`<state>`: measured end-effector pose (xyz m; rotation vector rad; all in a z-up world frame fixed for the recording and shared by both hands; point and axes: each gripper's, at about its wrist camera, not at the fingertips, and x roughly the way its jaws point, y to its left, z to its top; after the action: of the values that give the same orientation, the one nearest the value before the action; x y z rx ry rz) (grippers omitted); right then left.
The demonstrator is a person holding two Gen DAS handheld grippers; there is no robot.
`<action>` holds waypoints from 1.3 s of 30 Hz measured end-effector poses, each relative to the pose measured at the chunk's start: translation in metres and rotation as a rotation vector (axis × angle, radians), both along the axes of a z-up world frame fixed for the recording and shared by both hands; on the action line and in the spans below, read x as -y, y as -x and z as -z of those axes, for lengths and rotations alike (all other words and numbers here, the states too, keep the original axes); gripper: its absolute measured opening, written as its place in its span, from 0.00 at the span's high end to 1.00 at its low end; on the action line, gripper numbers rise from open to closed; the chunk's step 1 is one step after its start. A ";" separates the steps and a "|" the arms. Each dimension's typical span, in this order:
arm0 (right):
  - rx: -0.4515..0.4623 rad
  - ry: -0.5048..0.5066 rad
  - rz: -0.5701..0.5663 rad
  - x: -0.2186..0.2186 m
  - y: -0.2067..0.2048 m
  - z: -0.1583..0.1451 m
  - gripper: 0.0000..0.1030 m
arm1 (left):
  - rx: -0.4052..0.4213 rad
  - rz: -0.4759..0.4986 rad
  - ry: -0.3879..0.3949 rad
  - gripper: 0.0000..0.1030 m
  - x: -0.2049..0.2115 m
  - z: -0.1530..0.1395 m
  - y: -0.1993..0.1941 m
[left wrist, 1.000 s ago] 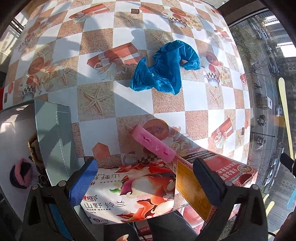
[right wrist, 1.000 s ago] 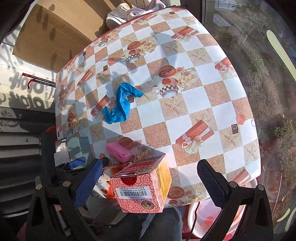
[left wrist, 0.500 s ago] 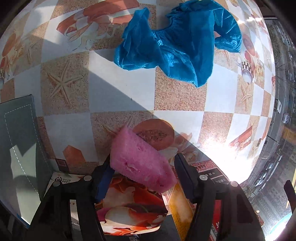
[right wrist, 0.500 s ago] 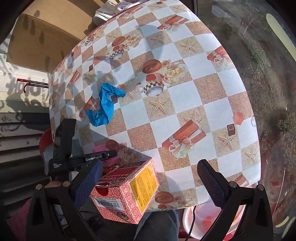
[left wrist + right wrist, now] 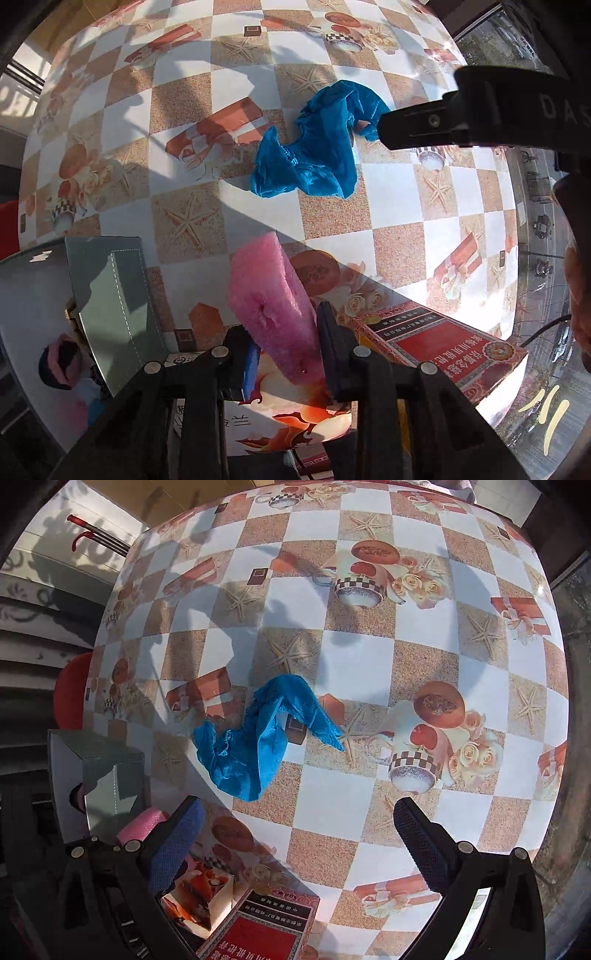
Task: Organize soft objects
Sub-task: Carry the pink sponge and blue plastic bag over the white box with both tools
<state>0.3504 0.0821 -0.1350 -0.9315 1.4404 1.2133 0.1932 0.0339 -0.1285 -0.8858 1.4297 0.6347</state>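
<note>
Left wrist view: the left gripper (image 5: 286, 350), its jaws just closed, clamps one pink rectangular foam sponge (image 5: 273, 310) above the checkered tablecloth (image 5: 399, 192). One crumpled blue fabric shoe cover (image 5: 314, 155) lies beyond; the right gripper's black body (image 5: 461, 114) overlaps its edge.

Right wrist view: the right gripper (image 5: 295, 842) is spread wide, empty. One grey open box (image 5: 110, 775) and one red printed carton (image 5: 266, 930) flank it.

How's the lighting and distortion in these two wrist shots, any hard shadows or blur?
Left wrist view: hard sunlight, a sharp diagonal shadow edge crossing the table just above the pink sponge; strong fisheye bending. Right wrist view: crisp gripper-shaped shadows near the blue cloth, no visible blur.
</note>
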 end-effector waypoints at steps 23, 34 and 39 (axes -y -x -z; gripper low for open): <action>0.027 -0.067 -0.082 -0.008 0.027 0.018 0.92 | 0.026 0.096 -0.187 0.69 0.033 -0.070 0.039; -0.010 -0.208 0.090 0.059 0.007 -0.082 0.92 | 0.090 0.108 -0.291 0.69 0.039 -0.097 0.062; -0.022 -0.243 0.131 0.088 0.038 -0.112 0.92 | 0.109 0.099 -0.313 0.69 0.042 -0.101 0.084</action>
<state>0.3124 -0.0061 -0.0231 -0.6502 1.3151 1.2698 0.1090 -0.0085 -0.0272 -0.5908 1.2272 0.7012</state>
